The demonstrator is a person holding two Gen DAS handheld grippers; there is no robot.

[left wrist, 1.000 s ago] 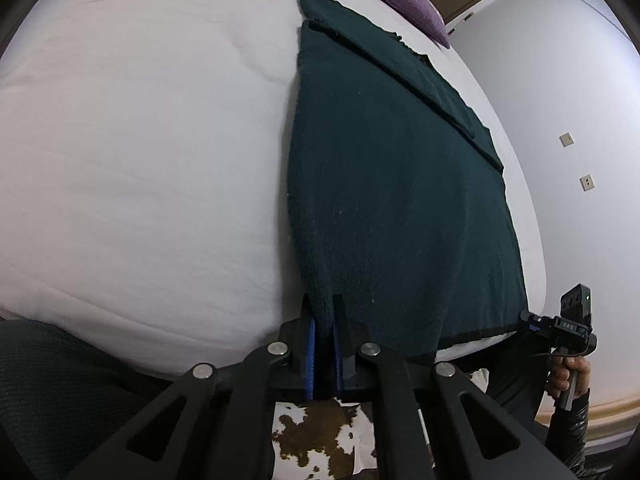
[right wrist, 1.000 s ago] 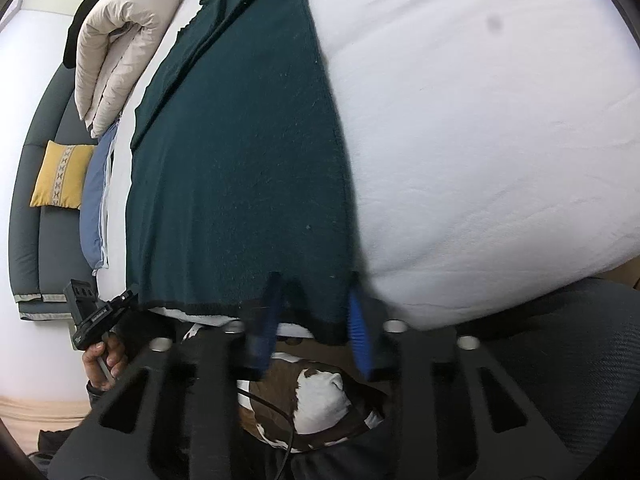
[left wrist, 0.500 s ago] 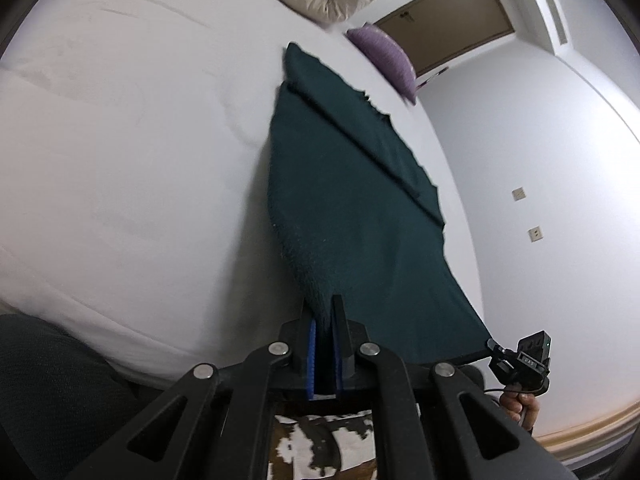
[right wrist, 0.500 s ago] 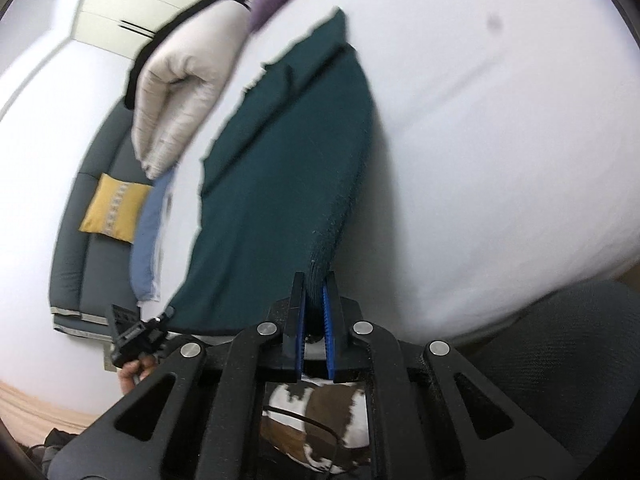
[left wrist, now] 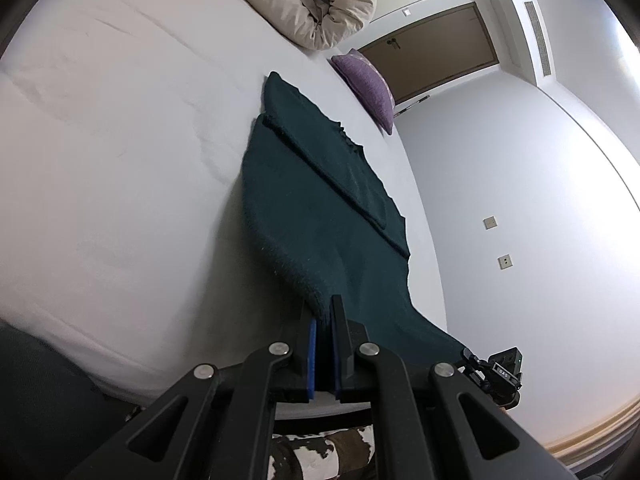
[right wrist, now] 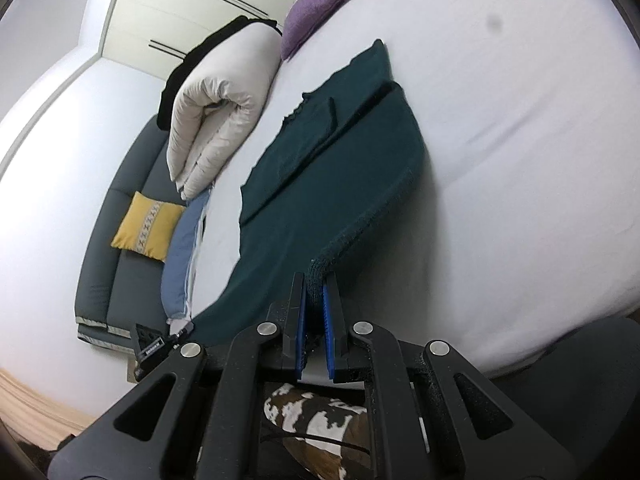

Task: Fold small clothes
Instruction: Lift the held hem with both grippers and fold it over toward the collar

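Note:
A dark green knitted garment [left wrist: 320, 208] lies lengthwise on the white bed [left wrist: 120, 160], its far end flat with a folded strip on top. My left gripper [left wrist: 323, 312] is shut on the near left corner of its hem, lifted off the sheet. In the right wrist view the same dark green garment [right wrist: 340, 168] rises toward my right gripper [right wrist: 315, 280], which is shut on the near right corner. Each view shows the other gripper's tip at the opposite corner, with the hem stretched between them.
A rolled beige duvet [left wrist: 304, 4] and a purple cushion [left wrist: 368, 84] lie at the bed's far end. A grey sofa [right wrist: 120, 248] with a yellow cushion [right wrist: 146, 224] stands to the left of the bed. A cowhide-patterned rug [right wrist: 316, 420] lies below the grippers.
The right gripper's jaws closed on the garment's corner. Both grippers rose, lifting the near hem off the bed edge, and tilted up so more of the room shows.

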